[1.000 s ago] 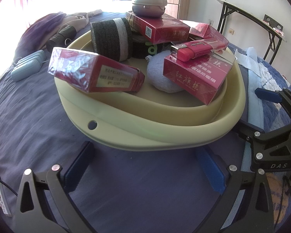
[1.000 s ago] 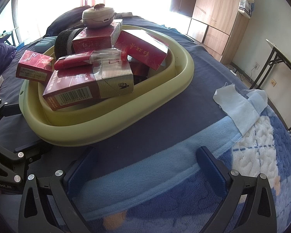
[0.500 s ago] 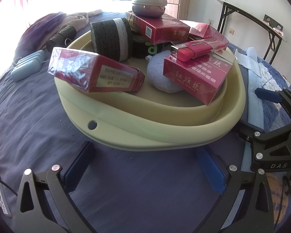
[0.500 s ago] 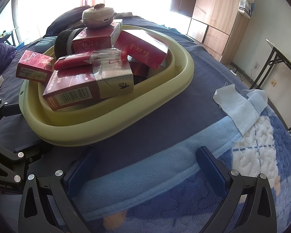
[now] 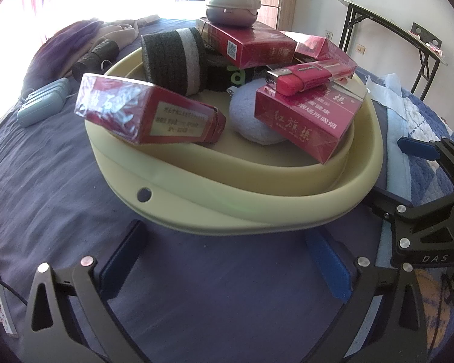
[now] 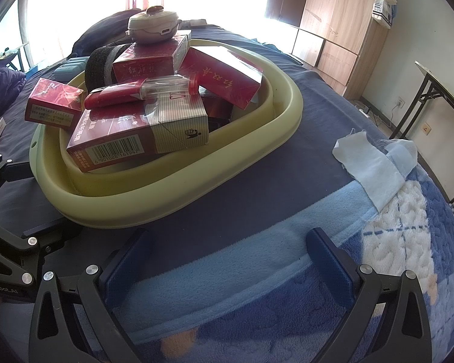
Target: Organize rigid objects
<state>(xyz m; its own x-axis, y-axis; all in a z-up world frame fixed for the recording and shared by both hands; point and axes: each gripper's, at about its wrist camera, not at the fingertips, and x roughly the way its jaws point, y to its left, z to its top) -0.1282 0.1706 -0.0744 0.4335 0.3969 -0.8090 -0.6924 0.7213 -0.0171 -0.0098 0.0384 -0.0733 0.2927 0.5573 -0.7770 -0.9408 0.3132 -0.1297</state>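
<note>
Left hand-held gripper [image 5: 227,260] gapes before basin [image 5: 227,211] rim.

The red carton [image 6: 139,139] lying at the front of the pile carries a barcode numbered 6 901028 161947. The same carton [image 5: 305,118] shows Chinese characters on its broad face in the left wrist view. The right gripper [image 5: 420,181], seen from the left wrist, is marked "DAS". The left gripper [image 6: 15,211], seen from the right wrist, is marked "Robot.AI", its beginning cut off.
</note>
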